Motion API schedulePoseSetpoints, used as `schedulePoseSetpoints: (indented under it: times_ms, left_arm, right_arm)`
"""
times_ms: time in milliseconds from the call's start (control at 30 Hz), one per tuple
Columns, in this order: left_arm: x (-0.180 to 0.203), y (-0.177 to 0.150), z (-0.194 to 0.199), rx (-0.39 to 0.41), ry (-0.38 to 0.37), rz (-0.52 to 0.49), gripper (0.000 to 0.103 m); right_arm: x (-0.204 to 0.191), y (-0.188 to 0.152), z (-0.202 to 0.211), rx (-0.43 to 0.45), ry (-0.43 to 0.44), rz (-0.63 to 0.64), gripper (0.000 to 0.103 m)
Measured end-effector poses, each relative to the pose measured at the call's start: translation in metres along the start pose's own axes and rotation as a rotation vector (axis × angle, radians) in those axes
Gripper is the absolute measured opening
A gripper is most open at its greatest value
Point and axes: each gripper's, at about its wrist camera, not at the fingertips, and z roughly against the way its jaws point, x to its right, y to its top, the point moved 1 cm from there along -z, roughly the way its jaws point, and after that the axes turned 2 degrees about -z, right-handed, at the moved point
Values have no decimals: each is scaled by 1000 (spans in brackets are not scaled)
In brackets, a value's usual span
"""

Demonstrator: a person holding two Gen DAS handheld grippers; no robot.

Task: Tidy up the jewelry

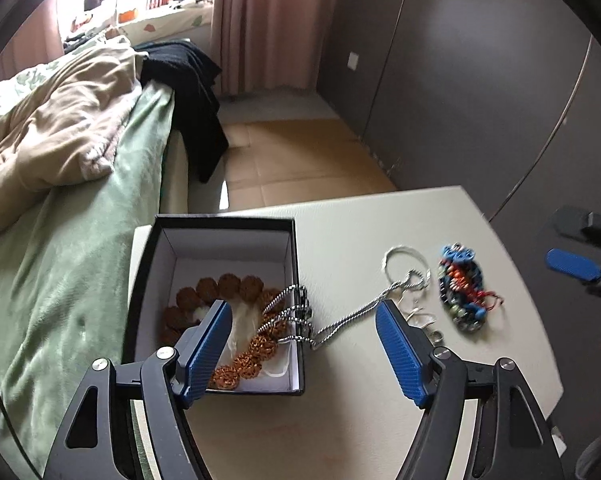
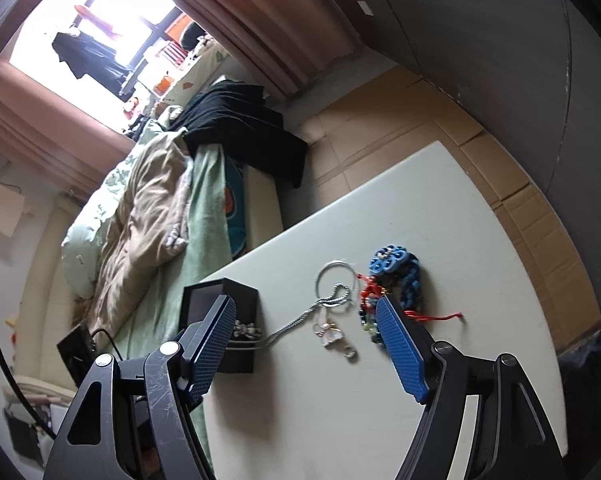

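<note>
A black box point(image 1: 220, 264) with a white lining is sitting at the near left corner of the pale table point(image 1: 340, 420), right beside the green-covered bed point(image 1: 60, 280). Inside the box a string of brown beads point(image 1: 236, 316) is lying in a curve on the white floor. A silver chain point(image 1: 340, 322) is draping over the box's right wall: several loops are hanging on the rim, and the rest is trailing out across the table, away from the box, toward a thin silver ring point(image 1: 404, 260) lying flat. Just beyond that ring, farther from the box, a bundle of blue and multicoloured bracelets point(image 1: 462, 288) with red thread is resting on the table. A few small silver pieces point(image 1: 420, 318) are lying between the chain's end and the bracelets.

The left gripper point(image 1: 304, 344) is hovering above the box's right wall with its jaws spread wide, gripping nothing; one blue pad is hanging over the inside of the box, the other over the table by the chain.

The right gripper point(image 2: 306, 344) is also standing wide open and empty, held above the table on the side of the box where the chain point(image 2: 288, 326) is running out. In its view the box point(image 2: 224, 304) is showing behind the left pad, and the bracelets point(image 2: 396, 280) are lying just behind the right pad.
</note>
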Motion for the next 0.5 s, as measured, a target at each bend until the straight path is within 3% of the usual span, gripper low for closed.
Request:
schedulePoseSetpoints:
  times_ms: [233, 333, 400, 500]
  left_arm:
    - [5, -5, -22, -45, 46, -13, 52]
    - [6, -7, -27, -59, 61, -27, 22]
    - [3, -8, -25, -62, 48, -16, 15]
    - [-3, -5, -15, -29, 14, 9, 12]
  right_arm:
    - [9, 2, -2, -10, -4, -29, 73]
    - [11, 2, -2, -11, -13, -34, 73]
    - [12, 3, -2, -12, -16, -35, 73]
    - [12, 2, -2, -14, -21, -36, 73]
